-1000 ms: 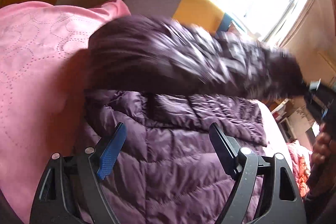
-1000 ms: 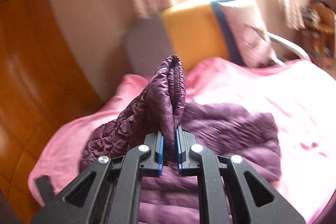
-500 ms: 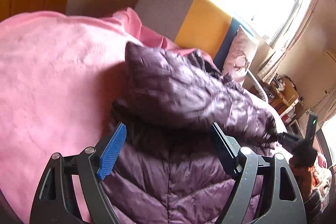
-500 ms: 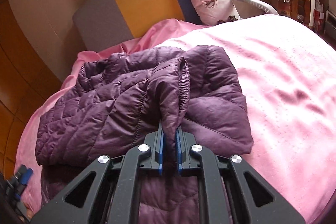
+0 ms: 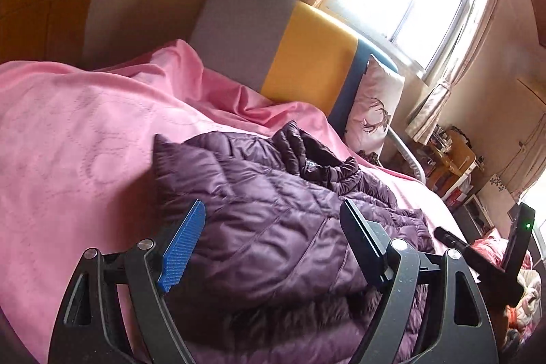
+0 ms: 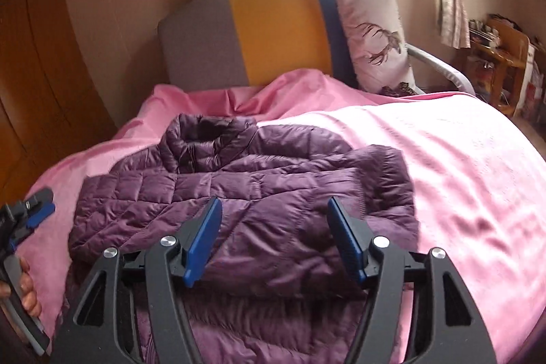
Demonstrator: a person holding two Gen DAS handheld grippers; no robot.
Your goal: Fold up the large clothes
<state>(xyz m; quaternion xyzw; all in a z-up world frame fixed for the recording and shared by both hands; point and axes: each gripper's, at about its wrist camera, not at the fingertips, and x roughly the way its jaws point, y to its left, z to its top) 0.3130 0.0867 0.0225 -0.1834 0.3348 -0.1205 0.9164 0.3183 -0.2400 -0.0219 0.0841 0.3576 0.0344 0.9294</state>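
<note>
A purple quilted puffer jacket (image 5: 259, 220) (image 6: 259, 193) lies on the pink bedspread (image 5: 75, 139) (image 6: 460, 166), its sleeves folded across its body and the collar toward the headboard. My left gripper (image 5: 273, 220) hovers open above the jacket with nothing between its fingers. My right gripper (image 6: 273, 217) is over the jacket's lower half and its jaws are opening; the sleeve cuff (image 6: 389, 173) lies free on the jacket, apart from the pads. The right gripper's tip (image 5: 447, 236) shows at the right edge of the left wrist view.
A grey, yellow and blue headboard (image 6: 273, 33) and a deer-print pillow (image 6: 372, 36) stand behind the bed. Wooden wardrobe panels (image 6: 30, 74) rise at the left. A cluttered wooden shelf (image 6: 501, 57) is at the right. A hand (image 6: 24, 289) holds the left gripper's handle.
The right gripper carried the sleeve down across the jacket and opened, letting the cuff go. The left gripper drew back and up, staying open.
</note>
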